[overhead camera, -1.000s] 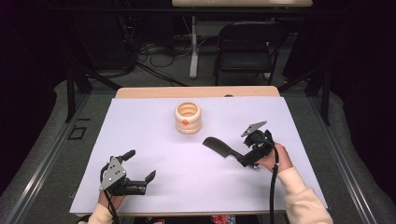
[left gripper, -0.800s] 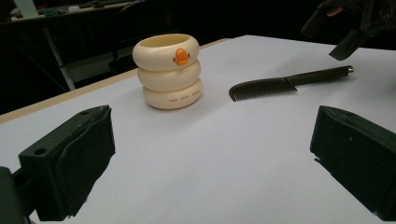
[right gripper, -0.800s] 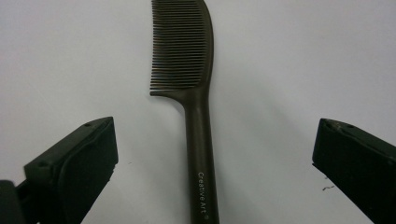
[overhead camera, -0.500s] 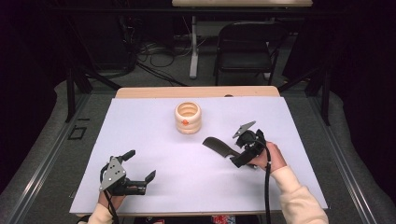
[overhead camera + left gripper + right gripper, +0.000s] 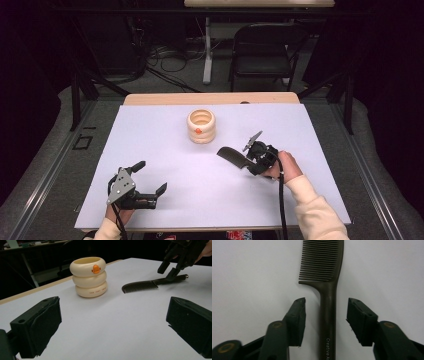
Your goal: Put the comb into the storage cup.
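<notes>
The comb [image 5: 328, 290] lies flat on the white tabletop [image 5: 165, 150], right of the cream ringed cup [image 5: 201, 126]. Its handle is straddled by the right gripper [image 5: 325, 322], long axis running straight between the jaws. The jaws have just been closing, but gaps are seen both sides; nothing is gripped. The left gripper [image 5: 142, 177] is held wide open, empty, well apart. Dark room behind, a folding chair [image 5: 262, 50].
</notes>
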`<state>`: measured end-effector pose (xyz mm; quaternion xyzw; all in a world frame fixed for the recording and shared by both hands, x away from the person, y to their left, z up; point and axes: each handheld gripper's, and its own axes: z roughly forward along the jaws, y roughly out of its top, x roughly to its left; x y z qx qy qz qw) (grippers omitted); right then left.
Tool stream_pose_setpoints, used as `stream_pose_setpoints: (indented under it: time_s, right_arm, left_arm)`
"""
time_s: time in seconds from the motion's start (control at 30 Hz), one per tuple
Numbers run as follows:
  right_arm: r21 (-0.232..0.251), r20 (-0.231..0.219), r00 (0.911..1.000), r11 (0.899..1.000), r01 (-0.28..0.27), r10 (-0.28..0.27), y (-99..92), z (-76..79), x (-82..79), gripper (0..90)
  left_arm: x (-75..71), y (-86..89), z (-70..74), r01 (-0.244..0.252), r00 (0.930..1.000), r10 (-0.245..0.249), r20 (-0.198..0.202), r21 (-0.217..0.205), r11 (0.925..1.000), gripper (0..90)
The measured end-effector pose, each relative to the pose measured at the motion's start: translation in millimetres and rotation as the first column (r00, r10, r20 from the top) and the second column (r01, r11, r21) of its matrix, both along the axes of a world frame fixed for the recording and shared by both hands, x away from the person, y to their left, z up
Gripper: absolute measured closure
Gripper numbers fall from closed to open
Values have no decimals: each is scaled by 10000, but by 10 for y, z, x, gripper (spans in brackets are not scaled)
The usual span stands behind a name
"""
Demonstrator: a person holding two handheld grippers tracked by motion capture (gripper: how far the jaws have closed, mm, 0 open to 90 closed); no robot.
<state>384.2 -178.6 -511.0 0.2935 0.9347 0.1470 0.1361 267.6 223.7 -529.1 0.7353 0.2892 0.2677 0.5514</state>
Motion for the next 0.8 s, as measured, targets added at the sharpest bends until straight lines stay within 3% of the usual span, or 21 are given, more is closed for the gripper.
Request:
stream_pose_setpoints:
  time_s: [0.27,0.3,0.47,0.8]
  right_arm:
    - [-751,-72,9999,9971,-136,131,83,-69,44,638]
    - [-973,-255,9996,9952,-129,105,91,-74,59,654]
    - [-1067,-193,9998,9942,-113,92,95,-107,93,673]
    - [-1171,-587,9983,9931,-56,-13,104,-167,154,714]
  left_arm:
    - [0,2,0,3,10000,-3,0,3,10000,0]
    - [0,2,0,8,10000,-8,1,5,10000,0]
    - [-1,2,0,13,10000,-13,5,0,10000,0]
    - [-3,-1,0,19,10000,-19,2,-4,10000,0]
